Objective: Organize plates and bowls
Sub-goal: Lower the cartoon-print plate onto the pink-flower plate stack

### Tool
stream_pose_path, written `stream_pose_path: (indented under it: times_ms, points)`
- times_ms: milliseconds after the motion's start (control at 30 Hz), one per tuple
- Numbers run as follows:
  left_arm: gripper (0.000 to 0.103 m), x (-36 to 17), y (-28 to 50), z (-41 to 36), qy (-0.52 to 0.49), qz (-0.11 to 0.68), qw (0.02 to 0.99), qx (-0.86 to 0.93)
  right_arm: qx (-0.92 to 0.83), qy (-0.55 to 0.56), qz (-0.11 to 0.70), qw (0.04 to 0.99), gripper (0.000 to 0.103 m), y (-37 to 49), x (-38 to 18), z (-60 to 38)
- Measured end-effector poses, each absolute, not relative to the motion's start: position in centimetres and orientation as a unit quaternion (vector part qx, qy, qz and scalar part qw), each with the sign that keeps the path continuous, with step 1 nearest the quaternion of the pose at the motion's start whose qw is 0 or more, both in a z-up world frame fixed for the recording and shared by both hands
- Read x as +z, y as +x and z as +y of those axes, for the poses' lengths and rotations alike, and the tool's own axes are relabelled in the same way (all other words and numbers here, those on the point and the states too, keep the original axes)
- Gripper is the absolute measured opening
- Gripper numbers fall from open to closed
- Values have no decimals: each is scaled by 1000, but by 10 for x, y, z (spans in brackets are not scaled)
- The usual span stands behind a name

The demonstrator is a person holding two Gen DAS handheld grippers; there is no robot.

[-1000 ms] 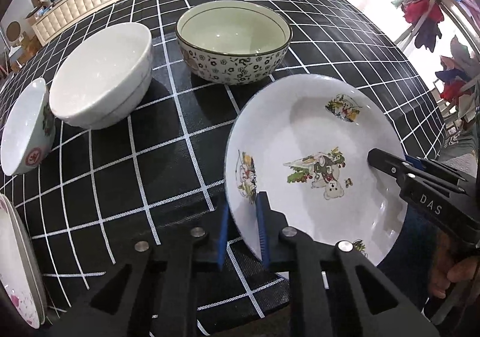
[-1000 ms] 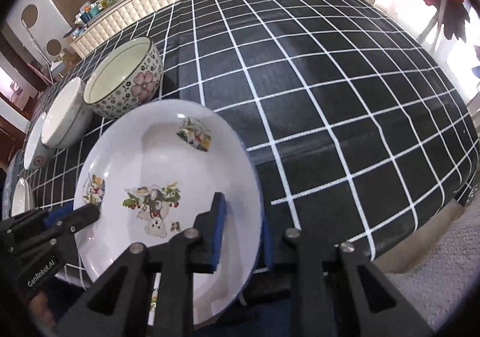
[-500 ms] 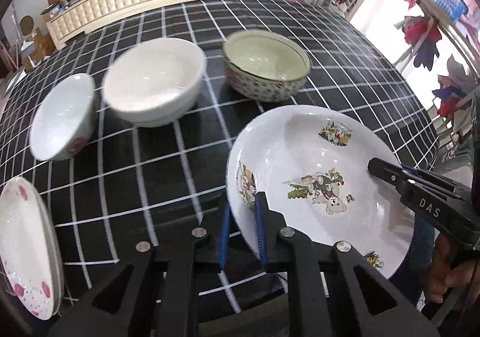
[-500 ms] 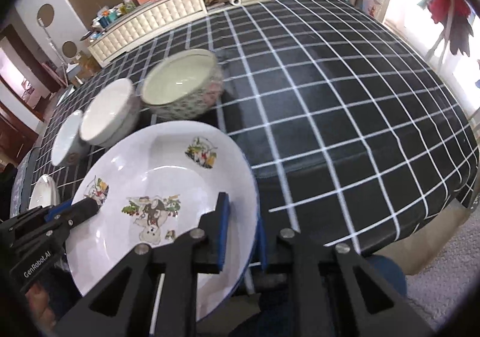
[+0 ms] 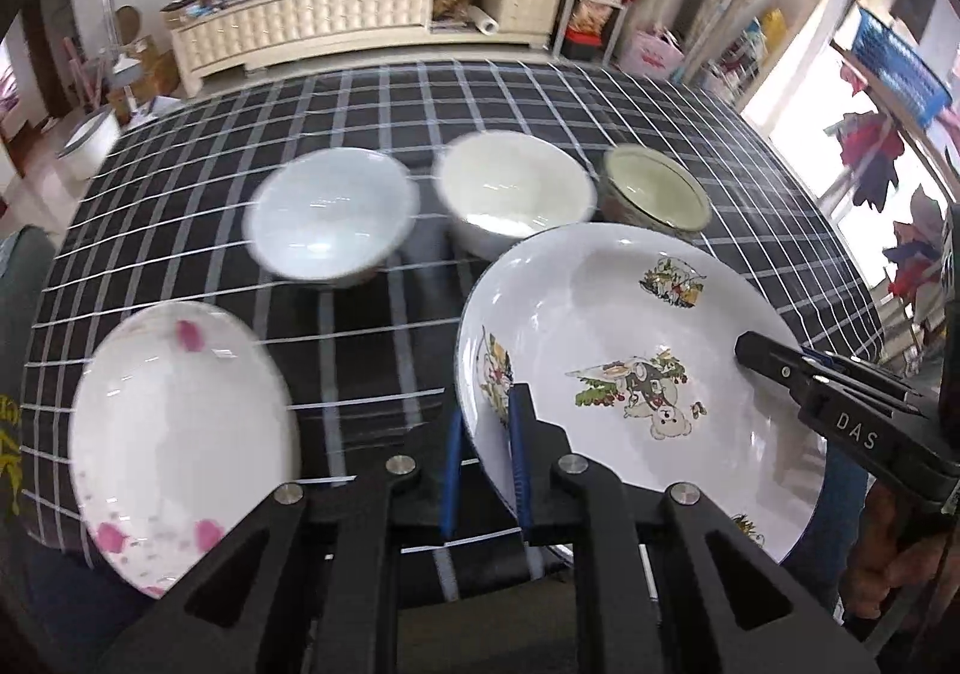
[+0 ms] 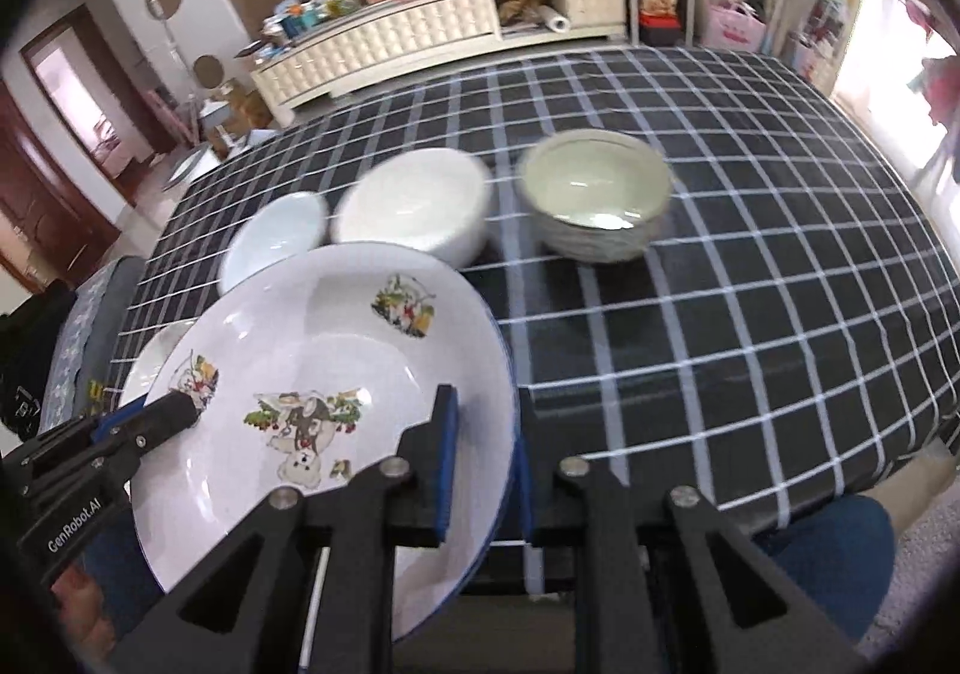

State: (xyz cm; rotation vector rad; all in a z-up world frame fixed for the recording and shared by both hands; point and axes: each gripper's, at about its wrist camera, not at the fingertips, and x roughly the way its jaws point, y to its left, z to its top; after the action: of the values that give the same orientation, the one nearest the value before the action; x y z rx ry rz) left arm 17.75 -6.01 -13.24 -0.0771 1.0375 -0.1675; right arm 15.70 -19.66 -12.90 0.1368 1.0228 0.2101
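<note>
A white plate with cartoon prints (image 5: pixel 600 314) (image 6: pixel 312 326) hangs tilted over the near edge of the table, held from both sides. My left gripper (image 5: pixel 485 434) (image 6: pixel 180 410) is shut on its left rim. On the opposite rim my right gripper (image 6: pixel 485 422) (image 5: pixel 750 353) is shut. A pink-flowered plate (image 5: pixel 180 422) (image 6: pixel 156 356) lies to the left on the table. Behind stand a pale small bowl (image 5: pixel 333 218) (image 6: pixel 276 242), a white bowl (image 5: pixel 516 200) (image 6: pixel 414 212) and a patterned bowl (image 5: pixel 654 191) (image 6: pixel 594 188), in a row.
The table wears a black cloth with white checks (image 6: pixel 750 314), and its near edge runs under the held plate. A cream sideboard (image 5: pixel 336 14) piled with clutter stands beyond the far edge. A person's hand (image 5: pixel 888 572) grips the right tool, with blue trousers (image 6: pixel 828 542) below.
Both grippers have carried the cartoon plate up and to the left, back from the bowls. The pink-flowered plate has come fully into the left wrist view. Both grips are unchanged.
</note>
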Motion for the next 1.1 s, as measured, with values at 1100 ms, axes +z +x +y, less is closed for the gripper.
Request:
stream_pose_path:
  times_ms: [1100]
  points:
    - [12, -148, 96, 150, -122, 503, 854, 63, 196, -26, 517, 833, 21, 151, -165, -9]
